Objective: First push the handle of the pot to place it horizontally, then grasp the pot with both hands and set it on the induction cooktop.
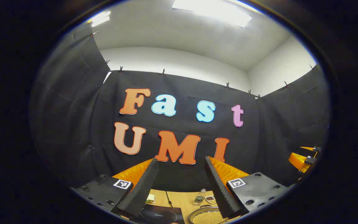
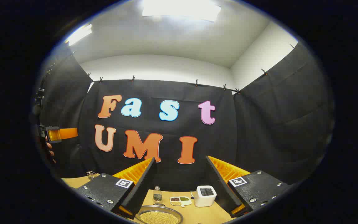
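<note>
A: Low on the tabletop [image 2: 197,214], the pot [image 2: 158,216] full of pale beads sits below the right gripper [image 2: 180,186]; the left gripper view shows it beside the induction cooktop [image 1: 160,215]. Its handle I can't make out.

B: Risks?

A: Both grippers hang high, aimed at the wall. I'd judge a blind descent could clip the rim and scatter beads, or knock the little bottle [image 2: 157,193], sectioned dish [image 2: 180,201] or toaster [image 2: 205,196] behind.

B: Fingers?

A: The left gripper [image 1: 182,186] is spread wide, holding nothing. The right is equally parted, touching nothing.
</note>
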Available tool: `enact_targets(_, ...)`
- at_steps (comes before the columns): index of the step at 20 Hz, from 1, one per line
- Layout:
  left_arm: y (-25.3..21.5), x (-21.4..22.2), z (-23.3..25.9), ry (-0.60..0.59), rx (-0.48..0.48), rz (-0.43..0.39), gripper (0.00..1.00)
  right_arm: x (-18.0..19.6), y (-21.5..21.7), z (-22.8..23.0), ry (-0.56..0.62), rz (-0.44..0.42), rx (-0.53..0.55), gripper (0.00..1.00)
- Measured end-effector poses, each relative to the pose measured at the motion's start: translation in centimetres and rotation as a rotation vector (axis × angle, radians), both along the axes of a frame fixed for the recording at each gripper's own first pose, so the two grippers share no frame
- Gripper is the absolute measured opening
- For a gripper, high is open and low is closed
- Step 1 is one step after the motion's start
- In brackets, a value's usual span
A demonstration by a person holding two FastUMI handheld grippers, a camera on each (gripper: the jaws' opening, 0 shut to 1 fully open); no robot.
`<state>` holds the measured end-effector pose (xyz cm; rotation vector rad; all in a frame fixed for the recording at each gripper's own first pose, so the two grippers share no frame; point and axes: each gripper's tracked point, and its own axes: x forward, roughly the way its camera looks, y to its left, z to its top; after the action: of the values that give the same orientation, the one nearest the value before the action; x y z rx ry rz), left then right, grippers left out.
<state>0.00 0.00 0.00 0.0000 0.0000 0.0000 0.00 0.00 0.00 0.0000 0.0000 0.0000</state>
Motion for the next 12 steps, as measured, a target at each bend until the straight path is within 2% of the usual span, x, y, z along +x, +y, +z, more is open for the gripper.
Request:
enact_targets(1,-0.2,0.1,0.0,0.003,-0.019,-0.003,0.97,0.1,0.3,0.1,0.0,0.012,0.003,0.96)
enact_targets(4,0.7,0.9,0.3,0.004,-0.057,-0.002,0.98,0.6,0.7,-0.3,0.007,0.032,0.001,0.96)
enact_targets(5,1.2,1.2,0.5,0.001,-0.048,0.008,0.98,0.7,0.6,-0.6,0.011,0.031,0.004,0.93)
enact_targets(6,1.6,1.3,0.2,0.008,-0.034,0.013,0.97,0.8,0.5,-0.9,0.019,0.032,0.009,0.95)
enact_targets(12,3.0,1.8,0.7,0.012,0.011,0.037,0.97,1.3,1.3,-1.7,0.039,0.073,0.016,0.95)
